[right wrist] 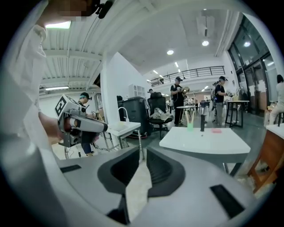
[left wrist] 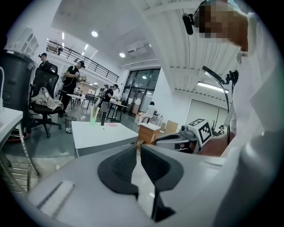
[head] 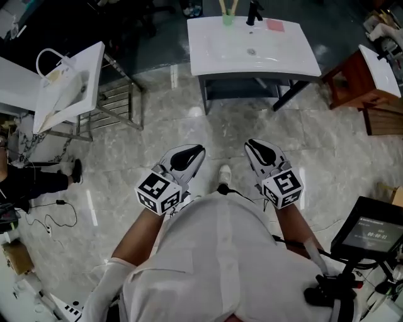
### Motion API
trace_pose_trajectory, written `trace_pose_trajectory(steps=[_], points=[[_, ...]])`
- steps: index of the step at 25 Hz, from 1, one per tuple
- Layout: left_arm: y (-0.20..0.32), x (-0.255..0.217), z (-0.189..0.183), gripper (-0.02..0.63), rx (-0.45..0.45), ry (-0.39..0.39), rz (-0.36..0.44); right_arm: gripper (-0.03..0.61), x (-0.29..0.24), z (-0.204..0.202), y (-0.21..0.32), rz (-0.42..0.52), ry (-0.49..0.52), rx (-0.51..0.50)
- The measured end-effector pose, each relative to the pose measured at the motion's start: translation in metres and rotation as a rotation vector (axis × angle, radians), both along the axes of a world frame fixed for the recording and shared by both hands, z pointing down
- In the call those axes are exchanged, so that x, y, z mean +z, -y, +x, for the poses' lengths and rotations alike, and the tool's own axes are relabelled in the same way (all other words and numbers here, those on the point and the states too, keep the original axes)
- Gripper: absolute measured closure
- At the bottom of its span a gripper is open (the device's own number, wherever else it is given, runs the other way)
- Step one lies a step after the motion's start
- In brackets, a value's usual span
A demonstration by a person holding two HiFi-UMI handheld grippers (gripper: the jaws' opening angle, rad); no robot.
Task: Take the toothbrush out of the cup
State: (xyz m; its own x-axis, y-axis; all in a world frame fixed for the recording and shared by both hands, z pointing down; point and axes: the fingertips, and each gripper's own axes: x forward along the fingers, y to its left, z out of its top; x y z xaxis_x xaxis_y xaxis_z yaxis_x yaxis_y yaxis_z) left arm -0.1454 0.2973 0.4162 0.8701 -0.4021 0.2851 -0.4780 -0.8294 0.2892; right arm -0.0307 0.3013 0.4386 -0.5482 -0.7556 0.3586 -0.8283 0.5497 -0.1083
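Note:
A green cup [head: 227, 19] with pale toothbrushes [head: 227, 7] upright in it stands at the back edge of a white washbasin [head: 296, 56], far ahead of me. Both grippers are held close to my body over the floor, well short of the basin. My left gripper [head: 196, 153] is shut with nothing between its jaws. My right gripper [head: 250, 146] is also shut and empty. The cup [left wrist: 93, 119] shows small and distant in the left gripper view, beyond the left gripper [left wrist: 138, 146]. In the right gripper view the cup [right wrist: 190, 126] stands beyond the right gripper [right wrist: 142, 151].
A black faucet [head: 254, 11] and a pink item [head: 275, 25] sit on the basin near the cup. A second white basin [head: 69, 82] on a metal rack stands at the left, a wooden cabinet [head: 356, 78] at the right. A screen [head: 371, 233] stands at lower right. Marble floor lies between me and the basin.

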Motion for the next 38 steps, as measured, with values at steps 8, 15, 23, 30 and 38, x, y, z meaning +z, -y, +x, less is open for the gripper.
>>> trace_pose_trajectory(steps=[8, 15, 23, 30, 38], points=[[0.065, -0.007, 0.047, 0.581, -0.053, 0.003, 0.015, 0.492, 0.002, 0.040, 0.066, 0.007, 0.008, -0.047], [0.124, 0.003, 0.061, 0.574, -0.070, -0.001, -0.027, 0.494, 0.020, 0.056, 0.117, -0.041, 0.035, -0.029], [0.198, 0.010, 0.070, 0.569, -0.052, -0.045, -0.036, 0.494, 0.024, 0.071, 0.168, -0.064, 0.030, 0.067], [0.308, 0.004, 0.079, 0.549, -0.031, -0.043, -0.027, 0.494, 0.006, 0.079, 0.253, -0.050, 0.006, 0.139], [0.413, 0.020, 0.087, 0.528, -0.066, -0.010, -0.005, 0.494, 0.005, 0.077, 0.308, -0.034, 0.010, 0.196]])
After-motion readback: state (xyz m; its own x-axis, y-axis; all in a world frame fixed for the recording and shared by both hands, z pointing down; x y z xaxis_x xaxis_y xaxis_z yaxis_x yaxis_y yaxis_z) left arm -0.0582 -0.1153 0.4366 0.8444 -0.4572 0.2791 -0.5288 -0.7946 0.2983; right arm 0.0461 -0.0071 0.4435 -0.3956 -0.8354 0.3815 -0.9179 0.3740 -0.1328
